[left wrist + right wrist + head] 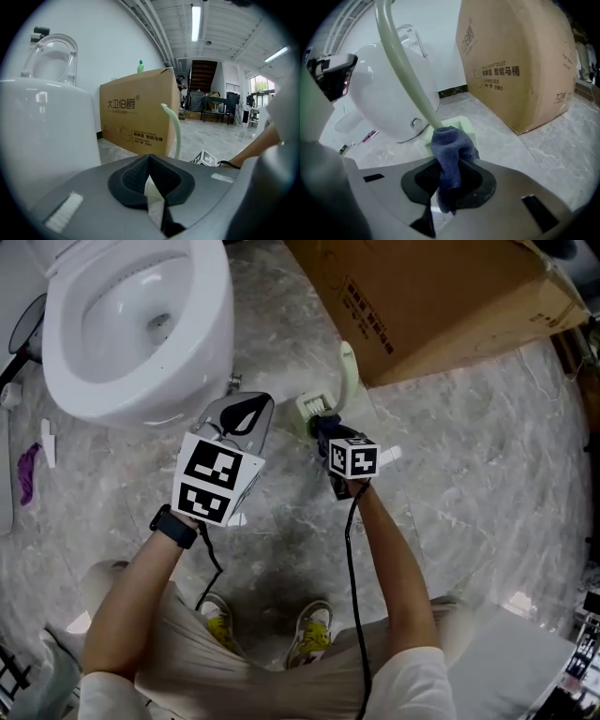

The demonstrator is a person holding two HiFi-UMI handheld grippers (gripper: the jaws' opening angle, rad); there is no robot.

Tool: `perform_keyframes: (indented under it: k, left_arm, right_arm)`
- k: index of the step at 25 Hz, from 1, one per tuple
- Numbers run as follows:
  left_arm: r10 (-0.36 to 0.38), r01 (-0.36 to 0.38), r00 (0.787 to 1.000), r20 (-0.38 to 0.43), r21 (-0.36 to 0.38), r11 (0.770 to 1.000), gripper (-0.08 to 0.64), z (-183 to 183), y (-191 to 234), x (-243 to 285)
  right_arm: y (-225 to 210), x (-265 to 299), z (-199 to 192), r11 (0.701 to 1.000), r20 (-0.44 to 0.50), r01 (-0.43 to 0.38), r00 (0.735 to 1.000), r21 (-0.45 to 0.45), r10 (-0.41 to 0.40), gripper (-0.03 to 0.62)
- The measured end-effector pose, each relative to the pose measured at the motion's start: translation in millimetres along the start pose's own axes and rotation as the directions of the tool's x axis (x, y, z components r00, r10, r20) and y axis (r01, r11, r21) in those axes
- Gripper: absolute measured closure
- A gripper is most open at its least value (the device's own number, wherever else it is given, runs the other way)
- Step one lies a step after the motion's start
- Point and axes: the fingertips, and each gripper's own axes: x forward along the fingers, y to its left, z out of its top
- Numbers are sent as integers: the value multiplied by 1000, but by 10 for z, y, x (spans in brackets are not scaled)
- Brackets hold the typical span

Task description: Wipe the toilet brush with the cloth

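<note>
Right gripper (447, 182), clamped on the cloth (452, 146), presses it to the brush (401, 61) just ahead, low by its holder (465, 125); wiping seems begun, so next slide upward, left gripper (149, 180) closed alongside.

Hard gloss meeting soft weave

The cloth (452, 150) is looking like soft, woven dark-blue fabric. The toilet brush (405, 70) is showing smooth pale-green plastic. The right tongs (450, 183) are showing matt grey plastic with rough black pads (426, 176). The toilet (141, 324) is gleaming like glossy white ceramic, the floor (469, 474) is shining like polished grey stone, and the box (441, 296) is showing matt brown cardboard.
</note>
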Motion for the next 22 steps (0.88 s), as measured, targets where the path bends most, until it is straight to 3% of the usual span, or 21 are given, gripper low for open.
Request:
perform_keyframes:
  k: [6,8,13,18,22]
  left_arm:
    - [34,-35,999,-6,-14,999,560,-13,118,81]
    - [33,-33,999,-7,-17,999,560,-11,109,93]
    - [19,-19,1000,-13,2,1000,560,-28,56,87]
    - [15,-15,1000,-23,-2,1000,560,-86,67,77]
    - [12,-12,1000,-29,1,1000,560,-115,86,45]
  right_arm:
    - [344,-4,-172,982,-74,-189,979,2,188,523]
    - [382,-28,-137,976,-63,-216,975,-5,215,523]
    - [135,-36,118,996,51,-92,995,10,91,523]
    - [-91,51,77,999,13,47,999,-24,-47,523]
    - [-77,163,22,998,0,53,999,31,-53,525]
